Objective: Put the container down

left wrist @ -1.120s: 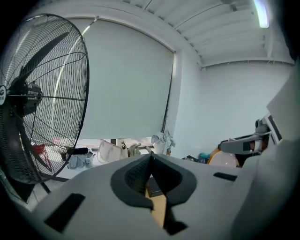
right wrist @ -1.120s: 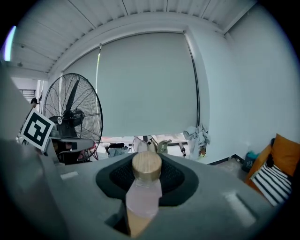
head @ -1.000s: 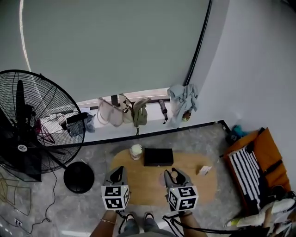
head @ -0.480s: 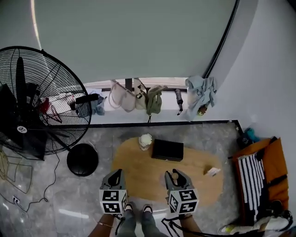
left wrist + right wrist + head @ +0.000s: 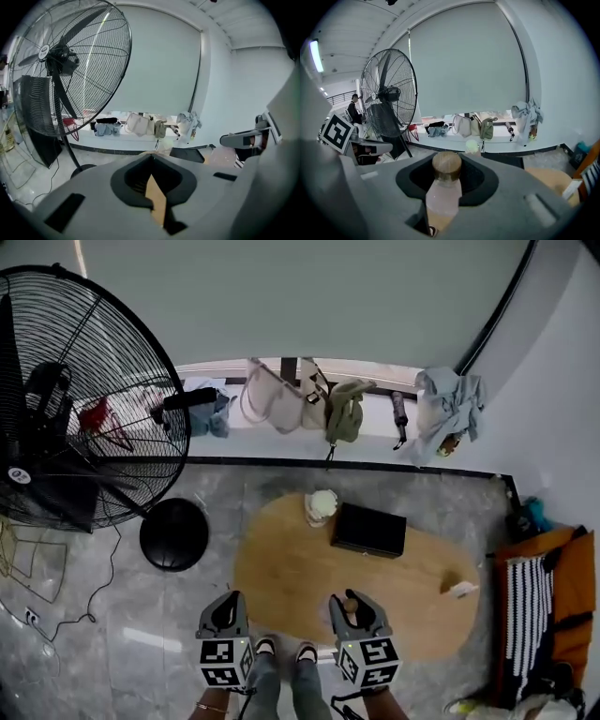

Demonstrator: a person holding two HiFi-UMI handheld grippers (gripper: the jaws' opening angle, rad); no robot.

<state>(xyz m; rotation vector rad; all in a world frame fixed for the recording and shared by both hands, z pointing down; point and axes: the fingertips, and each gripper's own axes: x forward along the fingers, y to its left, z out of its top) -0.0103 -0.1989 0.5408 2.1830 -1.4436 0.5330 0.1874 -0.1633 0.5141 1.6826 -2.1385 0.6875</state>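
Right tool [image 5: 352, 602] angled downward, clamped on container [image 5: 444, 190]; left tool [image 5: 227, 606] slightly apart, empty.

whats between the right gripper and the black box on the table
Nothing: bare tabletop separates the right gripper from the black box, in the head view.

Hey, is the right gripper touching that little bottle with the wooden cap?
Touching. In the right gripper view the right gripper's jaws press against both sides of the bottle, with no gap.
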